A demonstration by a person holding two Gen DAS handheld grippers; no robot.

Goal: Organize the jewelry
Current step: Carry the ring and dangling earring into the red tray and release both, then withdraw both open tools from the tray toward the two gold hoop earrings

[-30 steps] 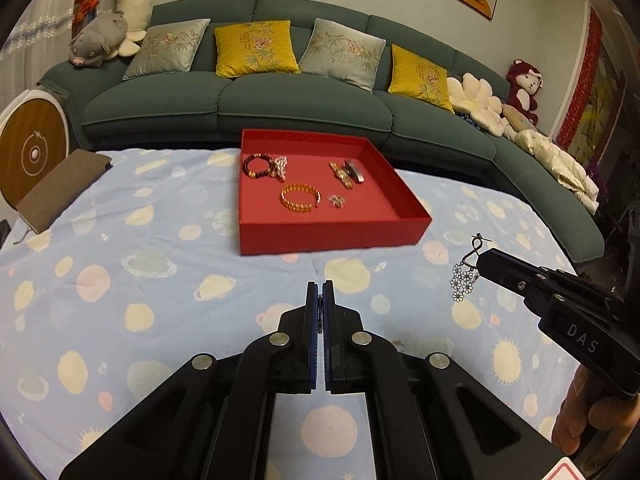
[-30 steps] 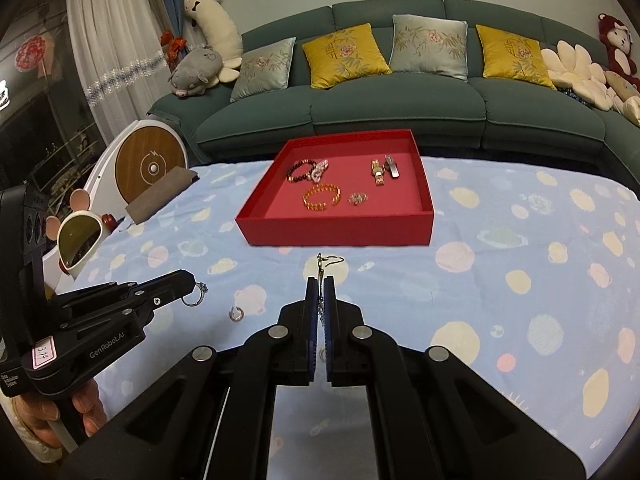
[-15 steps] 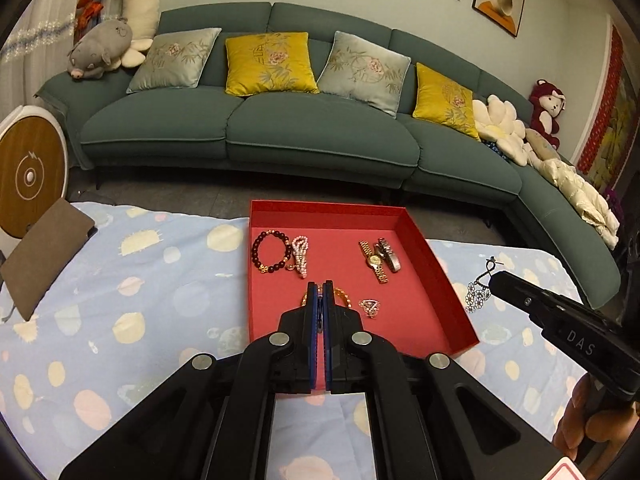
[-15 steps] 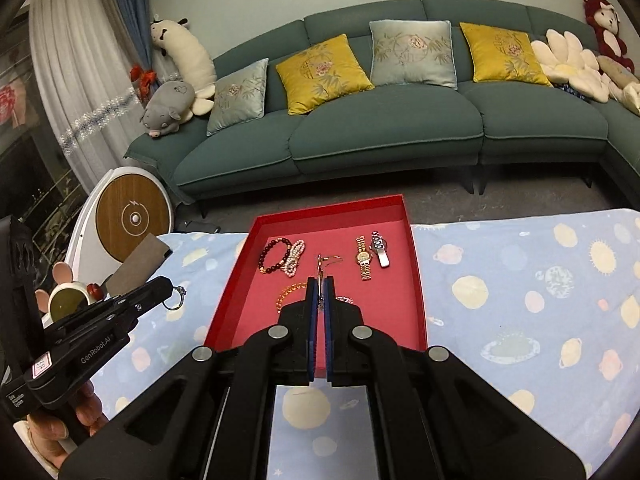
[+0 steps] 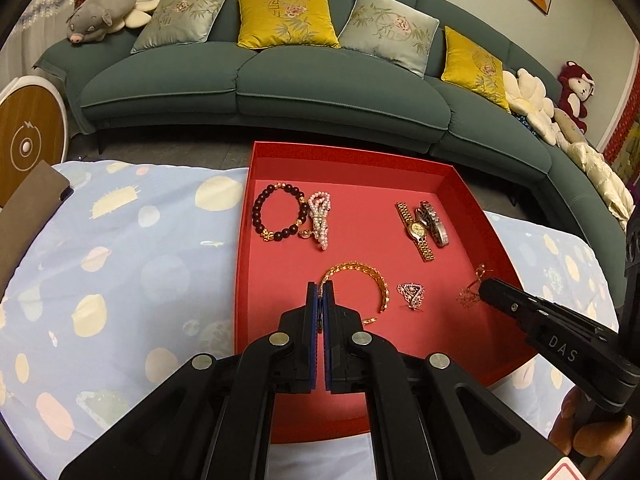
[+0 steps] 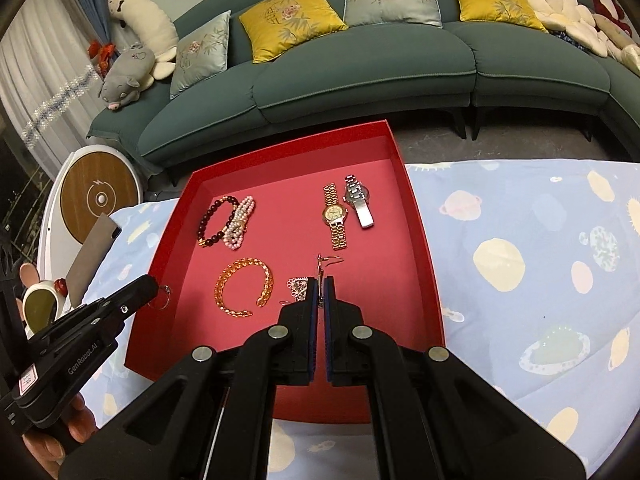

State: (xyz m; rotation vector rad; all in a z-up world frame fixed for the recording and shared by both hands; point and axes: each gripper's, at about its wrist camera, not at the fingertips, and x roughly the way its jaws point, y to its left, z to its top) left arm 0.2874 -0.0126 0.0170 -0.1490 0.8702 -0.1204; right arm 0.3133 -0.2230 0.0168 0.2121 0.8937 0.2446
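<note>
Both grippers hang over the red tray (image 5: pixel 472 200) on the spotted blue cloth.

Right gripper (image 6: pixel 319 292): jaws pinched shut on a flower-cluster earring (image 5: pixel 470 296). Its hook (image 6: pixel 328 259) pokes up past the tips, long axis roughly along the fingers. Drop zone sits straight below, just beside a like earring (image 5: pixel 412 293) on the tray floor.

Left gripper (image 5: pixel 320 298): jaws also shut, holding a small hoop earring (image 6: pixel 160 300) that dangles over the tray's left rim, left of the gold chain bracelet (image 6: pixel 244 292). My read is the right hand is nearer its spot.

Already in the tray: bead bracelet (image 5: pixel 280 216), pearl strand (image 5: pixel 320 220), two watches (image 5: pixel 424 226).

Readable: "DAS" on the right gripper's body, "GenRobot.AI" on the left.
</note>
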